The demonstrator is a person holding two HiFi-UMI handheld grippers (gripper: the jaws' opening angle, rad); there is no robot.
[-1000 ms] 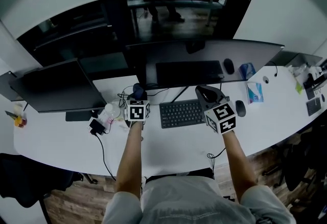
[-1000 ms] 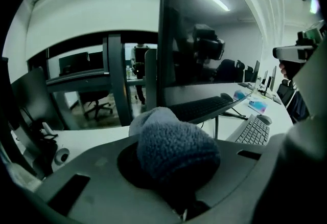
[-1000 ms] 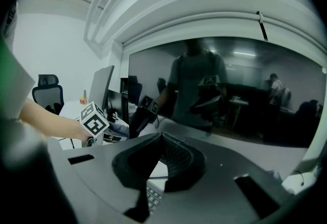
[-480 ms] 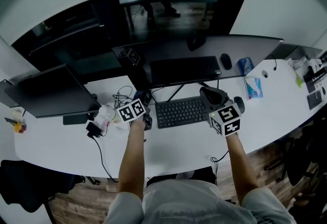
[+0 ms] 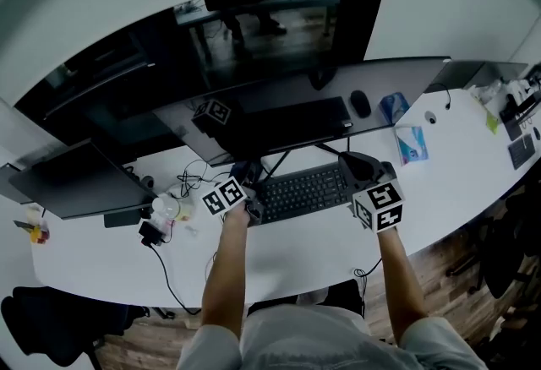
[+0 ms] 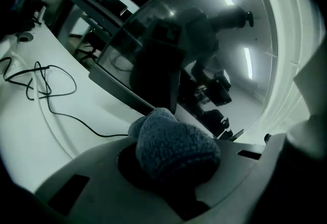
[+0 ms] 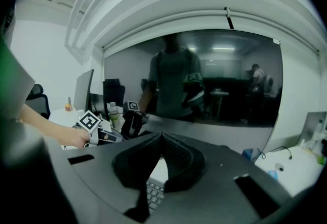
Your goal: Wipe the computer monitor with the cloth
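The wide curved monitor (image 5: 279,64) stands dark at the back of the white desk (image 5: 287,254); it fills the right gripper view (image 7: 204,80) and rises close ahead in the left gripper view (image 6: 204,39). My left gripper (image 5: 245,184) is shut on a blue terry cloth (image 6: 173,146), low by the monitor's stand (image 6: 153,80) and under the screen's lower edge. The cloth (image 5: 243,169) shows only as a dark lump in the head view. My right gripper (image 5: 363,167) hovers over the keyboard's right end, its jaws (image 7: 161,138) shut with nothing between them.
A black keyboard (image 5: 308,189) lies before the monitor. A second monitor (image 5: 76,178) stands at the left. Loose cables (image 5: 190,178), a bottle (image 5: 165,208) and a power adapter (image 5: 150,233) crowd the desk left of my left gripper. A tissue pack (image 5: 412,143) lies at the right.
The left gripper has moved forward and right, closer under the monitor; its marker cube now reflects in the screen. The right gripper has barely shifted.
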